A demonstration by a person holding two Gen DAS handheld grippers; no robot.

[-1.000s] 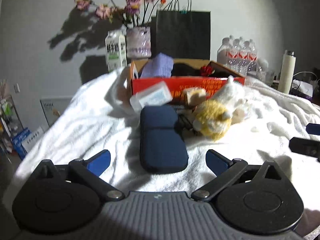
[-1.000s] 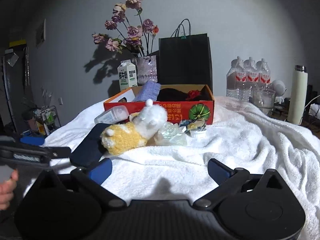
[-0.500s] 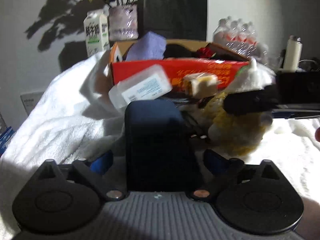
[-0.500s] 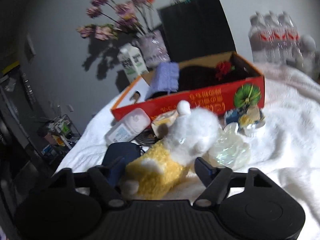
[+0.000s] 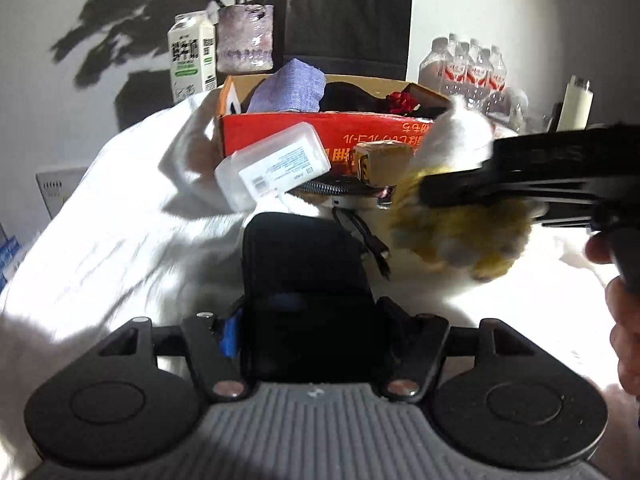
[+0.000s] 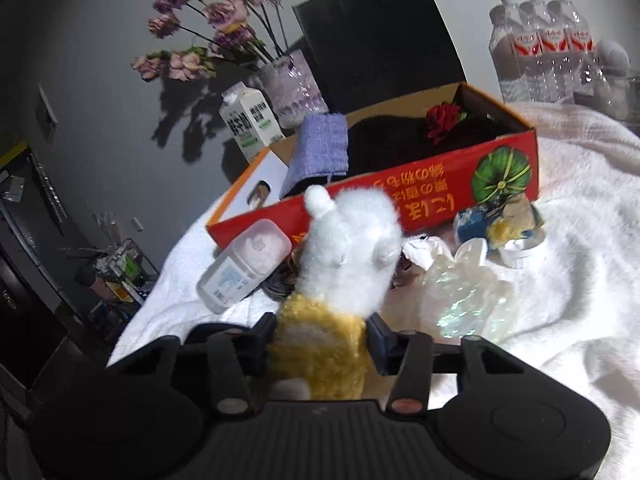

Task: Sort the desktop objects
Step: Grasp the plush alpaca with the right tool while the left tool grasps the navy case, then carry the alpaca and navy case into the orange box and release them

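Observation:
A dark blue zip case lies on the white towel, its near end between the fingers of my left gripper. The jaws are closing and both pads touch the case's sides. A yellow and white plush toy stands between the fingers of my right gripper, whose jaws are also closing and squeeze its yellow body. In the left wrist view the plush toy sits right of the case. The red cardboard box stands open behind both, with a purple cloth and a red rose inside.
A clear plastic box, a black cable, crinkled clear wrap and small packets lie before the box. A milk carton, flower vase, black bag and water bottles line the back. A hand shows at right.
My left gripper moved forward over the case and narrowed onto it. My right gripper swung left to the plush toy, rolled, and narrowed around its body.

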